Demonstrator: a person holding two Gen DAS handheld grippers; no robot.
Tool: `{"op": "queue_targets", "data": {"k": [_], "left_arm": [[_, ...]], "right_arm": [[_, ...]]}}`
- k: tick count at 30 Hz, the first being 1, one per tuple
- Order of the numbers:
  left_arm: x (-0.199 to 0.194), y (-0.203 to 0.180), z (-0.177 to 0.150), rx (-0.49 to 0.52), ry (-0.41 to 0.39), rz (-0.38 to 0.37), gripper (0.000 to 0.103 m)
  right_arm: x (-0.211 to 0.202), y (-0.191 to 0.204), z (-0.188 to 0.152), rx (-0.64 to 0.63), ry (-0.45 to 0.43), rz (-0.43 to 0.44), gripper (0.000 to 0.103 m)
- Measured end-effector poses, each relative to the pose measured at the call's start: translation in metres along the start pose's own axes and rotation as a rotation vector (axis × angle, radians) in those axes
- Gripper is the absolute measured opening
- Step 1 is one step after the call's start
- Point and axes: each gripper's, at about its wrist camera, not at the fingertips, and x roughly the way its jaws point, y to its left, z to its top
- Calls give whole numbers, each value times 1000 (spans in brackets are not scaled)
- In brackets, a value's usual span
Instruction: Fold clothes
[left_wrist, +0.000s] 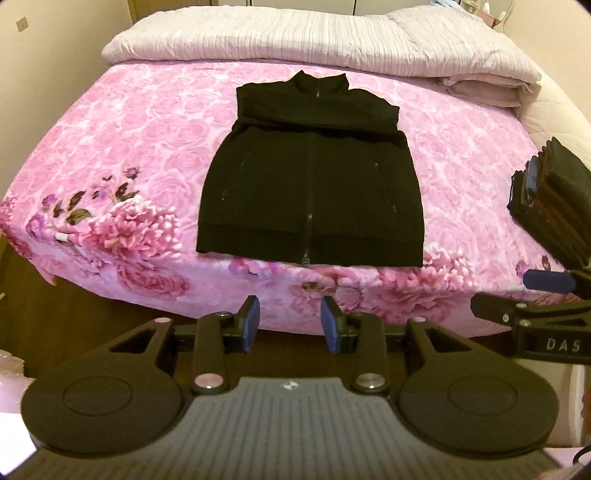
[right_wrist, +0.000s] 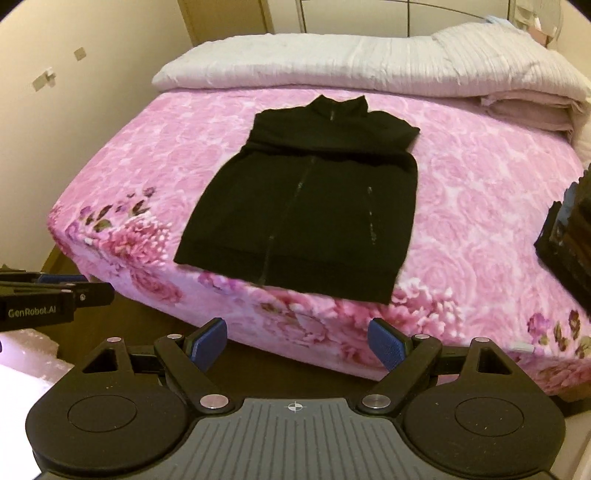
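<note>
The white letters "DAS" are printed on the black body of the right hand-held gripper (left_wrist: 532, 291), seen at the right edge of the left wrist view. "GenRobot.AI" is printed in pale letters on the black body of the left hand-held gripper (right_wrist: 74, 286), at the left edge of the right wrist view.

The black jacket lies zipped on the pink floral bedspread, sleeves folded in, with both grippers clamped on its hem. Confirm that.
Not quite. Both wrist views show the left gripper and right gripper open, short of the bed and touching nothing. The black jacket does lie zipped on the pink floral bedspread, sleeves folded in.
</note>
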Motion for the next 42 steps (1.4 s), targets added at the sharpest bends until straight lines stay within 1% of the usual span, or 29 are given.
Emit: {"op": "queue_targets", "data": {"k": [4,9,18,26,31,35,39,42], "left_arm": [[-8,1,-6,5,-3,-3,32],[-9,8,-5,27,-4,-9,32],[-6,35,2,64,14,-26,32],[4,56,10,91,21,-47,32],[11,63,11,101,39,-50,32],[18,62,13,99,55,-50,32],[25,56,18,91,65,-50,32],[32,48,24,76,75,-45,32]], "right_arm": [[-4,5,-6,-7,17,6,86],[-6,10,-9,9,20,-13,86],[1,36,-3,48,42,-47,86],[12,59,4,68,42,-73,86],[21,63,6,85,54,-86,86],[25,64,9,86,64,-88,86],[29,58,13,77,72,-90,86],[35,47,18,62,83,-87,86]]}}
